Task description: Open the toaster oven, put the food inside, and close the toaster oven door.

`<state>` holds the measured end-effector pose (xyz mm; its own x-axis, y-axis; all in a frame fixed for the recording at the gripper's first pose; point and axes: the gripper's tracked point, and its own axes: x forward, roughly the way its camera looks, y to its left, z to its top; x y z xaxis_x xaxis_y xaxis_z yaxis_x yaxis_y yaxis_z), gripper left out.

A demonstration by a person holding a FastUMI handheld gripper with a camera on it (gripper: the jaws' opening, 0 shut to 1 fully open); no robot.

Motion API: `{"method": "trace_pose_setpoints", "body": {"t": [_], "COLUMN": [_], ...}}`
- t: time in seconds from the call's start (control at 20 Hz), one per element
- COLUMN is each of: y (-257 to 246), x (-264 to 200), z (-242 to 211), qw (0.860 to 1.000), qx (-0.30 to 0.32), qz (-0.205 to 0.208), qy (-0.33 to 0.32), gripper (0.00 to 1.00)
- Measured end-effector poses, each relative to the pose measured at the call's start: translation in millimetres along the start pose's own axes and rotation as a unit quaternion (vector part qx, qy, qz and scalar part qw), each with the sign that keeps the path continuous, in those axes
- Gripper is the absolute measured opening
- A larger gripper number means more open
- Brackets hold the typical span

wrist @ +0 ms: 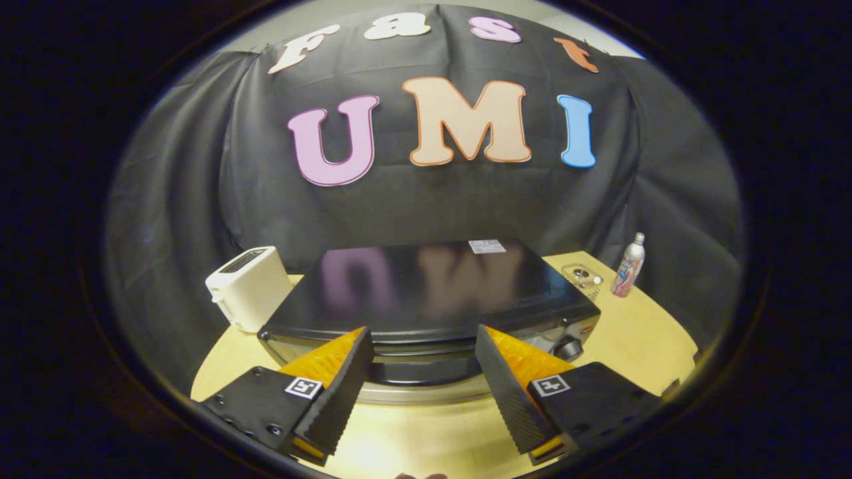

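1. The gripper (424,346) is released: its two fingers stand wide apart and nothing is pressed between them.
2. Between the fingers and just ahead of them is the front of the toaster oven (426,293). The fingertips are close to its upper front edge, but I cannot tell whether they touch it.
3. The oven door handle (419,372), a dark bar, lies across the gap between the two fingers, low on the front. The door looks closed.
4. The top of the toaster oven is black and glossy, with a small white sticker (486,246) near its back edge. A round knob (569,347) sits on the front, just beyond the right finger.
5. The oven stands on a light wooden table (632,332).
6. A white toaster (247,287) stands just beside the oven, on its left.
7. On the right of the oven, near the back corner, is a small clear container (582,277); what is inside is too small to tell.
8. A slim bottle (629,266) stands upright just beside that container, near the table's edge.
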<state>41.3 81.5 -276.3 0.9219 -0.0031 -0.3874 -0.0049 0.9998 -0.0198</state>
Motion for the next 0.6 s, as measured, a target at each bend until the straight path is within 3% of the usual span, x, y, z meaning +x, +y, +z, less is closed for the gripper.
{"method": "trace_pose_setpoints", "body": {"t": [0.6], "y": [-18], "x": [-70], "z": [-76], "qw": [0.998], "qx": [0.013], "qz": [-0.008], "qy": [0.066], "gripper": [0.98]}}
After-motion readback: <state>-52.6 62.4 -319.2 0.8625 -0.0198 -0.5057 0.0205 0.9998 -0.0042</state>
